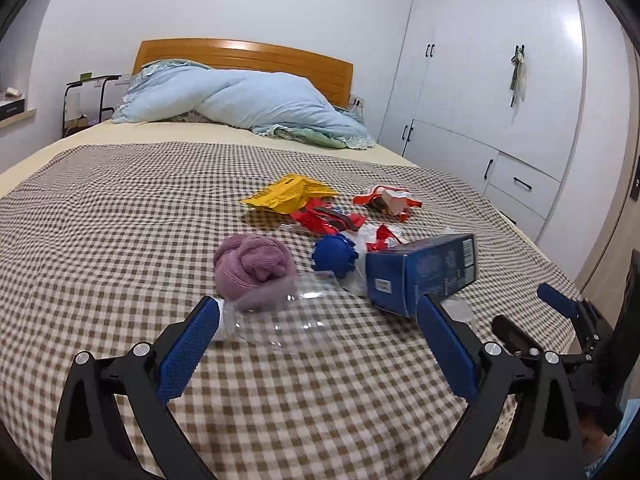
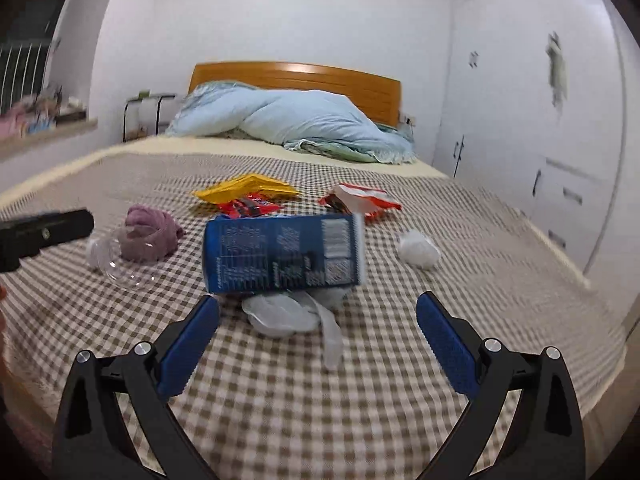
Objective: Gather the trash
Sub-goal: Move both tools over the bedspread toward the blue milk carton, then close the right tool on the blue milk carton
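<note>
Left gripper [image 1: 318,312] jaws spread wide, low centre of left wrist view, empty, above clear plastic container [image 1: 280,316]. Purple knit bundle [image 1: 252,268] mid-frame; blue box [image 1: 424,272] right of it; yellow wrapper [image 1: 290,194] and red wrappers [image 1: 328,218] beyond. Right gripper [image 2: 318,312] jaws spread, empty; grey plastic bag [image 2: 288,314] between fingertips; white wad [image 2: 418,250] right.

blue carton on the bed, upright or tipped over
Tipped over: the blue carton lies on its long side on the checked bedcover, its label text running sideways.

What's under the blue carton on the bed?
Crumpled translucent plastic sticks out from beneath the blue carton, toward the right gripper. Whatever else lies below the carton is covered.
</note>
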Demonstrator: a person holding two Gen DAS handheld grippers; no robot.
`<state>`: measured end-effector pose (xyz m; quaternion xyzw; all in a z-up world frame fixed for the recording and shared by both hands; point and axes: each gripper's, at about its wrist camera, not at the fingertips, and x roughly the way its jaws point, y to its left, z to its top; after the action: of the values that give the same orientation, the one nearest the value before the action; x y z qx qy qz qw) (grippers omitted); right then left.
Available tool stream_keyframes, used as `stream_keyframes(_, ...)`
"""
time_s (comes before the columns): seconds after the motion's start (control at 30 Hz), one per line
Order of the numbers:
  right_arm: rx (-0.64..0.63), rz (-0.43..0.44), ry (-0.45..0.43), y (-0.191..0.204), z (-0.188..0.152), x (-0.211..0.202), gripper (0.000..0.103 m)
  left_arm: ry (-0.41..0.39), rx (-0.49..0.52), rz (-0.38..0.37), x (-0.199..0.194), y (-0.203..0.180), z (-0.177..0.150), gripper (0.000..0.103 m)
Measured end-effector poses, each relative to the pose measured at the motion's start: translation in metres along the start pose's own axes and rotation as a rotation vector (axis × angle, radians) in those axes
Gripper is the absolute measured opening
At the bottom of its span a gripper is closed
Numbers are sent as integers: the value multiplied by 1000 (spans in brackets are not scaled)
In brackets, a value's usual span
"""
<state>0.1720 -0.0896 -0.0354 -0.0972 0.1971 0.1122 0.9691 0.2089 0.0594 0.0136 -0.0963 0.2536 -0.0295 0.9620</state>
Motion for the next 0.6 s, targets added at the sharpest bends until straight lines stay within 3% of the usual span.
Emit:
stream_keyframes(0.1, -35, -18, 10, 10, 9, 11, 95, 11, 0, 8, 3, 6, 5, 96)
stream_keyframes(0.23, 41, -28, 28, -5, 24, 23, 95, 20, -23, 8, 10, 14, 11, 96)
stream_keyframes(0.37, 188, -21, 99, -40, 39, 44, 95, 18, -40, 1, 18, 17, 18, 96)
stream_keyframes(0.6, 586, 139, 278, -76, 53, 83, 95, 20, -81, -6, 32, 20, 31, 96)
